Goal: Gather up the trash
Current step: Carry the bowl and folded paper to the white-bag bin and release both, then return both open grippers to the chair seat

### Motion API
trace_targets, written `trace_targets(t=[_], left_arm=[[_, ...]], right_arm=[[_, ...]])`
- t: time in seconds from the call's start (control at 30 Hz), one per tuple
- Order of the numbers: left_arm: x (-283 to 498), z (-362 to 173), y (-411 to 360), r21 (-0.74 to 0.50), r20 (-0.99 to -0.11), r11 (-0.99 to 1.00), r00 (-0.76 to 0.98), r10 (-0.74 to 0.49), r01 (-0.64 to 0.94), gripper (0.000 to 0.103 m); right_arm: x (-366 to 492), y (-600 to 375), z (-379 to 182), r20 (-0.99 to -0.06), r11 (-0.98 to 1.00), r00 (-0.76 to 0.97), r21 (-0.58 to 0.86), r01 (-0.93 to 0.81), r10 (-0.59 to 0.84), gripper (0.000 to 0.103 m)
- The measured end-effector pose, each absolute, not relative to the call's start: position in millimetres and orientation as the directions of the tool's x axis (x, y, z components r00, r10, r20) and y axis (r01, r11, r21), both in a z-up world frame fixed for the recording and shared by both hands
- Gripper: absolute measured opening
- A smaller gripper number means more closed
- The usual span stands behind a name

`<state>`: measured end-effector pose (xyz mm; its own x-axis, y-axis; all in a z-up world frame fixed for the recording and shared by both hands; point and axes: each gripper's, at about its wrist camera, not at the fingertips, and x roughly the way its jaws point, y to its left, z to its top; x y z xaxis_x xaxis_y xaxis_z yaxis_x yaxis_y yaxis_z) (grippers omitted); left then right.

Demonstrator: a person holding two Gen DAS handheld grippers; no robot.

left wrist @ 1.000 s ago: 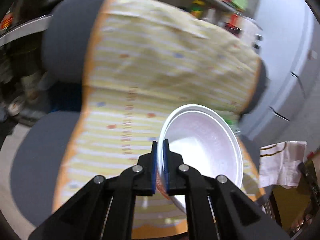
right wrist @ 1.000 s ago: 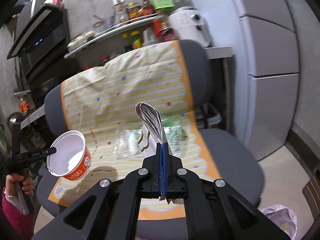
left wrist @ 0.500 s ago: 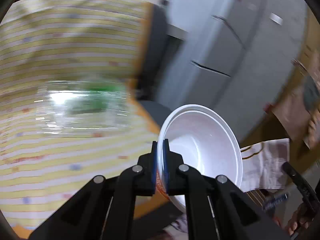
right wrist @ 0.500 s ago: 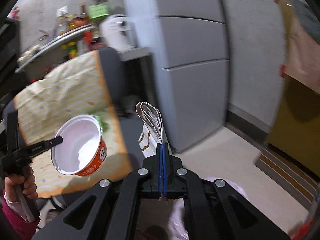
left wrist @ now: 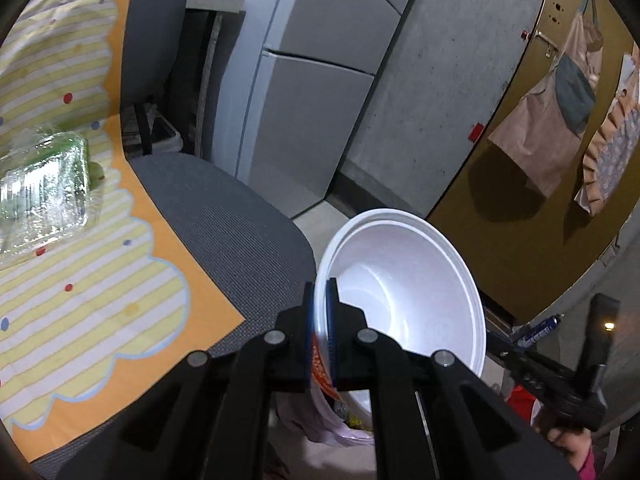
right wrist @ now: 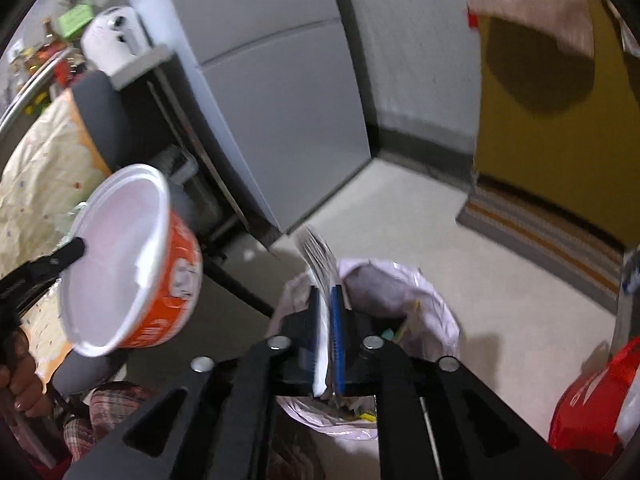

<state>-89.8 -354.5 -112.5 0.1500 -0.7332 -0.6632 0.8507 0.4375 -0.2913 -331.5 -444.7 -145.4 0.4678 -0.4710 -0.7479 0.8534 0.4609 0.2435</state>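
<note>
both pieces are lifted but not binned: the left gripper [left wrist: 320,312] clamps the cup [left wrist: 404,300] rim beside the trash bag [right wrist: 400,304], the right gripper [right wrist: 326,320] pinches a wrapper [right wrist: 318,252] above the bag, and a plastic tray [left wrist: 44,184] waits on the chair [left wrist: 240,232].

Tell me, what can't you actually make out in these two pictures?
- Trash bag: its contents, mostly behind the right gripper in the right view.
- Folded paper: its print, blurred in the right view.
- Noodle cup: its label, hidden behind the left gripper in the left view.
- Clear plastic tray: cut off by the left edge.
</note>
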Motion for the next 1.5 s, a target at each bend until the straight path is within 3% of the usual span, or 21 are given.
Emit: trace_targets(t=[0.07,0.53,0.6,0.63,0.67,0.93,1.2,1.5], left_arm=[[-92,-117,-359,-0.285,-0.673,0.436,0.146,-0.725,0.854,0.003],[-139,-162,-433,-0.310,-0.750,0.248,-0.075,-0.657,0.918,0.005],[-141,-168,-441,-0.284,-0.768,0.252,-0.062,-0.638,0.925,0.028],[-142,-170,-442,-0.258,-0.775,0.268,-0.034,-0.631,0.928,0.052],[-140,-170,-440,-0.231,-0.773,0.282,0.001,-0.635,0.931,0.056],[-101,-146,-383,-0.116,-0.749,0.406,0.189,-0.635,0.906,0.056],[-47,-104,-305,-0.110,-0.705,0.558,0.331,-0.627,0.822,0.056],[46,-77,-192,-0.074,-0.687,0.781,0.536,-0.490,0.620,0.056]], right_arm=[[-334,-451,-154,-0.757,0.445,0.455,0.243,0.862,-0.469,0.033],[-378,-448,-88,-0.573,0.408,0.455,0.218,0.886,-0.681,0.033],[-381,-449,-84,-0.564,0.409,0.457,0.219,0.886,-0.687,0.033],[-380,-450,-84,-0.564,0.410,0.458,0.219,0.885,-0.687,0.033],[-379,-450,-84,-0.565,0.413,0.459,0.218,0.884,-0.685,0.033],[-344,-439,-91,-0.594,0.497,0.524,0.228,0.837,-0.610,0.033],[-273,-409,-63,-0.551,0.649,0.656,0.248,0.719,-0.516,0.033],[-170,-364,-23,-0.509,0.818,0.767,0.191,0.542,-0.390,0.034]])
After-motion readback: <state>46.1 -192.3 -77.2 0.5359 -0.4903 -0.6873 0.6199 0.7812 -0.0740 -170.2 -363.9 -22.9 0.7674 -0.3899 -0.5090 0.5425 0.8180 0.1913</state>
